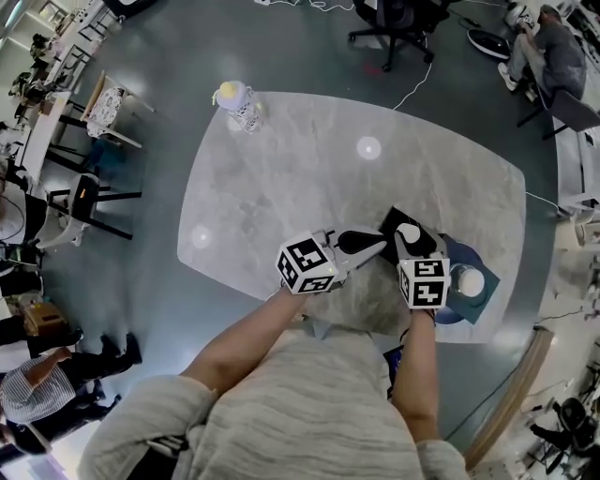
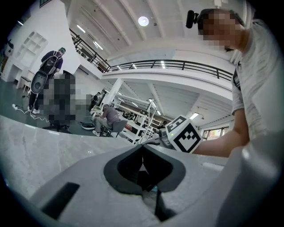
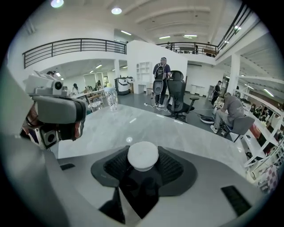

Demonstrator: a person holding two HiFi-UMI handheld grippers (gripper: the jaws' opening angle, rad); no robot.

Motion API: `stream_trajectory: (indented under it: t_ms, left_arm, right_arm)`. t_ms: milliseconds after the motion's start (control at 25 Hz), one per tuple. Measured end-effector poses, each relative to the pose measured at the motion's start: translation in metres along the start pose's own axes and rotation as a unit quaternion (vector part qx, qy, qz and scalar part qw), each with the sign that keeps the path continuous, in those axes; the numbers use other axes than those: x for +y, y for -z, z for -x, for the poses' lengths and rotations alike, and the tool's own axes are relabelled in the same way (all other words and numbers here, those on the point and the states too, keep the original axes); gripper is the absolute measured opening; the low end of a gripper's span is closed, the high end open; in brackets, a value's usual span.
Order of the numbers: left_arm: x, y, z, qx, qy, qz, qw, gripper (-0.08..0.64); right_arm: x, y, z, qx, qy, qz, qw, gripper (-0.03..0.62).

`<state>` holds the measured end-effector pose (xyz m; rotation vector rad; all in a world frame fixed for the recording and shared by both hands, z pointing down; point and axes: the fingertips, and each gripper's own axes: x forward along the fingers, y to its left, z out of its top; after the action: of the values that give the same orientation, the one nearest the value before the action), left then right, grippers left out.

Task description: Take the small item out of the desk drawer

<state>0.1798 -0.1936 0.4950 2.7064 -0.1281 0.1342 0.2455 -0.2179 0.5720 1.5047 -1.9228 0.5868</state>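
A small white round item (image 3: 143,155) sits pinched between my right gripper's black ribbed pads; in the head view it shows as a white spot (image 1: 410,231). My right gripper (image 1: 411,236) is shut on it above the grey marble desk (image 1: 309,178), near the front right edge. My left gripper (image 1: 364,242) lies just to its left with its jaws together and pointing right, and I see nothing held in it. In the left gripper view the jaws (image 2: 143,167) meet, and the right gripper's marker cube (image 2: 184,134) is close beyond. A dark blue drawer-like box (image 1: 480,298) holding a white round object (image 1: 467,280) sits right of the right gripper.
A white and yellow bottle-like object (image 1: 232,95) and a clear glass (image 1: 251,117) stand at the desk's far left corner. An office chair (image 1: 398,23) and a seated person (image 1: 551,42) are beyond the desk. Chairs and shelves line the left side.
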Motion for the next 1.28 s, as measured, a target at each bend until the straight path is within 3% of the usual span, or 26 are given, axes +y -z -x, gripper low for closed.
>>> stream_trajectory:
  t_ms: [600, 1280]
  left_arm:
    - [-0.037, -0.026, 0.017, -0.016, 0.033, -0.033, 0.9988, 0.017]
    - [-0.072, -0.046, 0.042, -0.042, 0.043, -0.056, 0.9966, 0.016]
  right_arm:
    - [0.02, -0.038, 0.071, -0.077, 0.026, 0.009, 0.997, 0.193]
    - [0.053, -0.061, 0.131, -0.166, 0.009, 0.017, 0.986, 0.193]
